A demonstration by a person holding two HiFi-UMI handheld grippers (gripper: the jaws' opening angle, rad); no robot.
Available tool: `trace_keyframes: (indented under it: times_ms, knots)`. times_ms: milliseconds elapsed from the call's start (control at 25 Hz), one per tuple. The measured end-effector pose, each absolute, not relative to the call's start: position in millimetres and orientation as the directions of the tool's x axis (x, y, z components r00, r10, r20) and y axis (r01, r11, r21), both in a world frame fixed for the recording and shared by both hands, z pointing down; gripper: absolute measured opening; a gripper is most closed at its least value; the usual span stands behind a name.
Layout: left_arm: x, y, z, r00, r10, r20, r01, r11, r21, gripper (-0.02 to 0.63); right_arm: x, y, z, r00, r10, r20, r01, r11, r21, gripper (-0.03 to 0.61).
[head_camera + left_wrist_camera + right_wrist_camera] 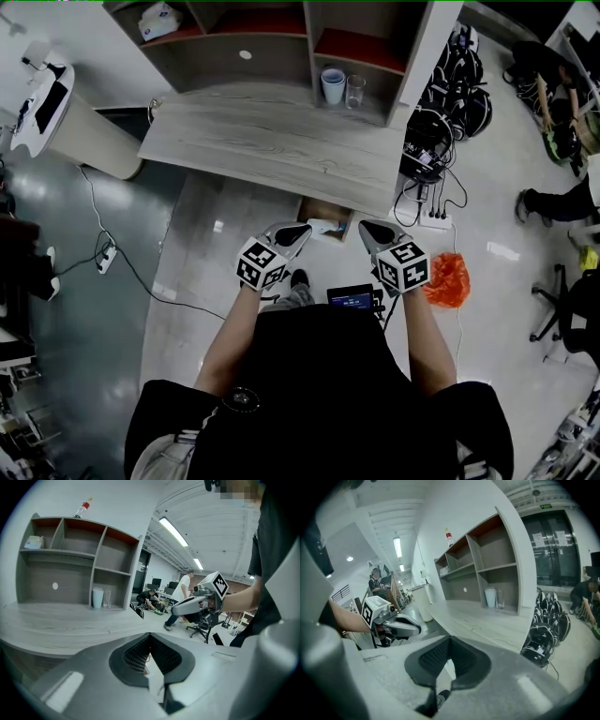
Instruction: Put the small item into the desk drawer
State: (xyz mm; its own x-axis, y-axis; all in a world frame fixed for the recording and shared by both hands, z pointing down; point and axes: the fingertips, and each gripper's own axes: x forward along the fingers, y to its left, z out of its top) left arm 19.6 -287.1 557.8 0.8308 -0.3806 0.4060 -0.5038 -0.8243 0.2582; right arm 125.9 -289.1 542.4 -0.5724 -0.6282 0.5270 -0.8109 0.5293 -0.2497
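In the head view both grippers hang side by side in front of the person's body and point at the grey wooden desk (272, 141). My left gripper (302, 230) and my right gripper (366, 228) are both shut, with nothing between the jaws. Below the desk's front edge, between the two tips, shows a brown drawer opening (323, 208) with a small white and blue item (325, 226) at it. Whether the item lies inside I cannot tell. The left gripper view shows closed pads (140, 656) and the right gripper (197, 603) beside them. The right gripper view shows the same closed jaws.
A shelf unit on the desk holds a white cup (333, 85) and a glass (355, 91). To the right on the floor are a power strip (433, 221), black bags (459, 94) and an orange bag (446, 279). A round white table (56, 112) stands at the left.
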Motion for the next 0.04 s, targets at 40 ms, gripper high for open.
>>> trace_keyframes:
  times_ms: [40]
  knots:
    - [19.4,-287.6,557.5,0.830,-0.381,0.406,-0.504,-0.824,0.258,0.002,125.3,-289.3,542.3,-0.574,-0.626,0.528,-0.809,0.532,-0.249,0.000]
